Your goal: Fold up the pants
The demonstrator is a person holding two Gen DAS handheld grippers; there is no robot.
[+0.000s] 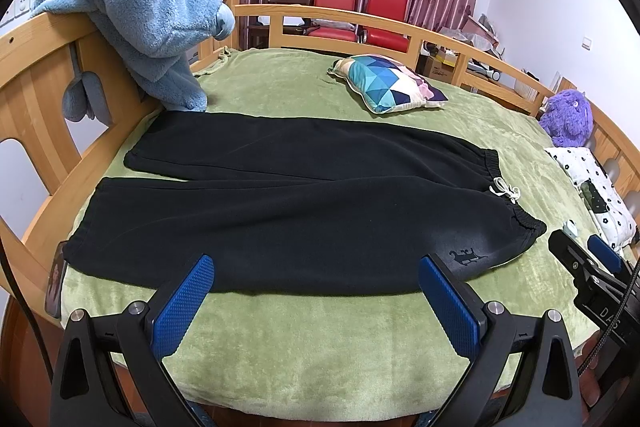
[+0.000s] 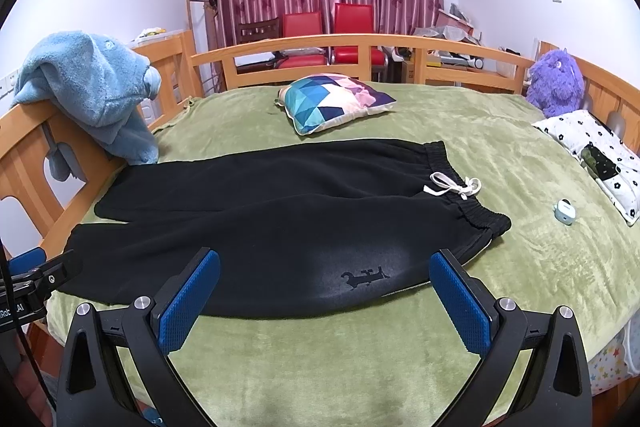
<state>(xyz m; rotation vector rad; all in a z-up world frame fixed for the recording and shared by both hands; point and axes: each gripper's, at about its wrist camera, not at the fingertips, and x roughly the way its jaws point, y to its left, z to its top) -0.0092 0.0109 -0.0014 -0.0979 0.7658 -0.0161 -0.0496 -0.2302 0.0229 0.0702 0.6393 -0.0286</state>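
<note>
Black pants [image 1: 296, 203] lie flat on the green bedspread [image 1: 320, 339], legs spread to the left, waistband with a white drawstring [image 1: 505, 189] at the right. They also show in the right wrist view [image 2: 288, 223], drawstring [image 2: 454, 186] at the right. My left gripper [image 1: 316, 267] is open and empty, just short of the near leg's front edge. My right gripper [image 2: 324, 265] is open and empty, near the hip with the small logo [image 2: 365, 277]. The right gripper also shows in the left wrist view [image 1: 580, 251] at the right, beside the waistband.
A colourful pillow [image 1: 390, 83] lies behind the pants. A blue plush blanket [image 1: 140, 15] hangs over the wooden bed rail [image 1: 40, 75] at the left. A purple plush toy [image 2: 556, 83], a floral pillow [image 2: 596, 155] and a small earbud case [image 2: 564, 212] are at the right.
</note>
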